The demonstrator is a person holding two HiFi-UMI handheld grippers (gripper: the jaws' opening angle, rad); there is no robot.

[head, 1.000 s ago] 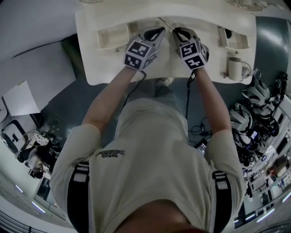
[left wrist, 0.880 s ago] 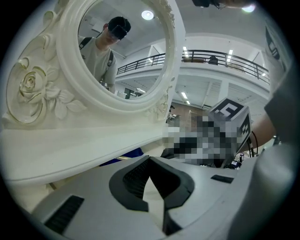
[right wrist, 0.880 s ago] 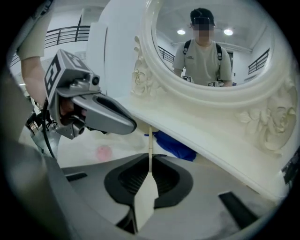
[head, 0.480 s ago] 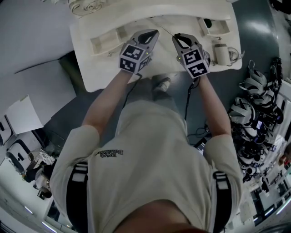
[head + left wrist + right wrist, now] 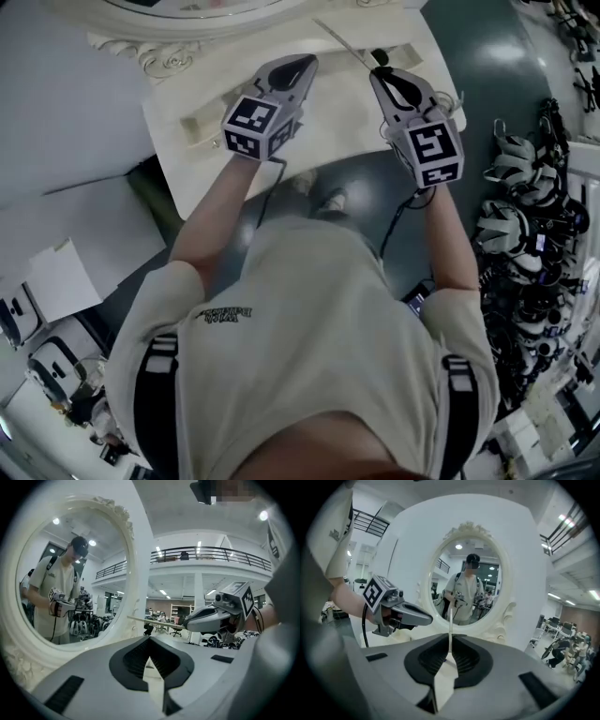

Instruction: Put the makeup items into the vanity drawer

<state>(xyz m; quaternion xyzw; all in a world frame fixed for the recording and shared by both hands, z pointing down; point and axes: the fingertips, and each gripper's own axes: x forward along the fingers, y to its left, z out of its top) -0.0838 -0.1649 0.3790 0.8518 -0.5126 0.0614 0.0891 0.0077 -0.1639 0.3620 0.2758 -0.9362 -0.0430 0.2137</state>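
Seen from above, a person in a pale shirt (image 5: 309, 319) holds two grippers over a white vanity table (image 5: 328, 131). The left gripper (image 5: 302, 62) is above the table's middle, its jaws pressed together on nothing. The right gripper (image 5: 380, 73), just beside it over the table, pinches a thin pale stick (image 5: 339, 42). The stick points toward the table's back, where an ornate oval mirror (image 5: 487, 583) stands.

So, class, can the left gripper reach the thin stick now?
Probably yes: the thin stick juts free from the right gripper with nothing between, though the left gripper looks shut.
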